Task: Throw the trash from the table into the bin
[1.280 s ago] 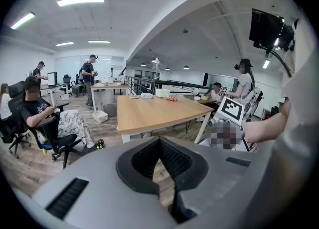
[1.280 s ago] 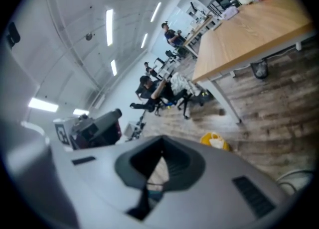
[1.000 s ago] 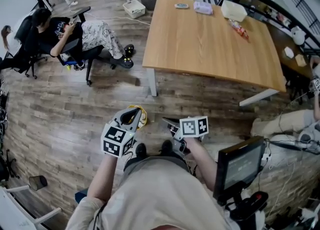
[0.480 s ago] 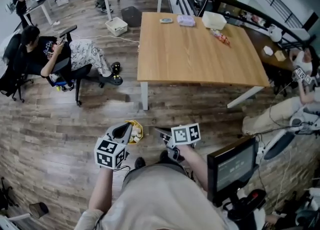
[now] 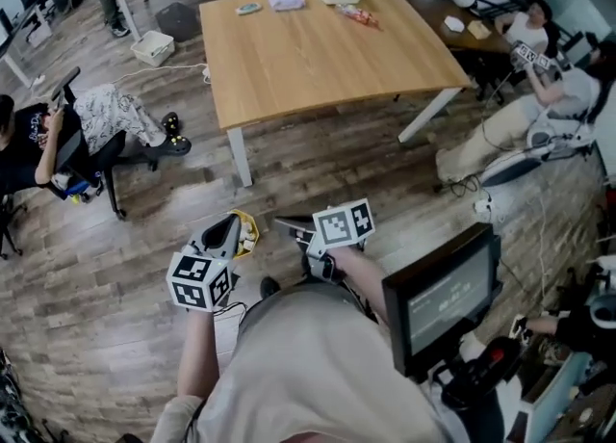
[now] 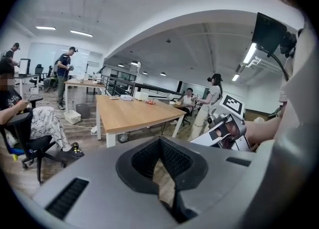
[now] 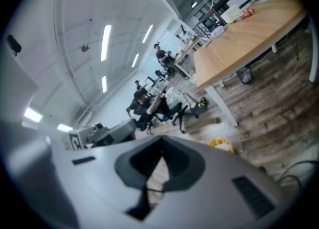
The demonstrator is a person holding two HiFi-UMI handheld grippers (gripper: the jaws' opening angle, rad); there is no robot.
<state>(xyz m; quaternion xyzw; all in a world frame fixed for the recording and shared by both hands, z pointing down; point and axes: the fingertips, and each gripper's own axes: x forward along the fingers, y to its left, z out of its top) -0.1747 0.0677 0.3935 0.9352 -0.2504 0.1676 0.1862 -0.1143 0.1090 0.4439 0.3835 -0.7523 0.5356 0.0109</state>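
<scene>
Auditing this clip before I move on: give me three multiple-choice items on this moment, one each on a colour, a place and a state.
1. The wrapper lying on the wooden table is mainly:
A red
B blue
C black

2. The yellow bin stands:
A on the table
B on the floor, beside the left tool
C under the table

3. The left tool and the right tool are:
A both shut, with nothing between the jaws
B both wide open
C both shut on the wrapper

Answers:
1 A, the head view shows a red packet near the table's far edge.
2 B, the bin sits on the floorboards right next to the left tool's tip.
3 A, each gripper view shows its jaws together with only floor beyond them.
</scene>
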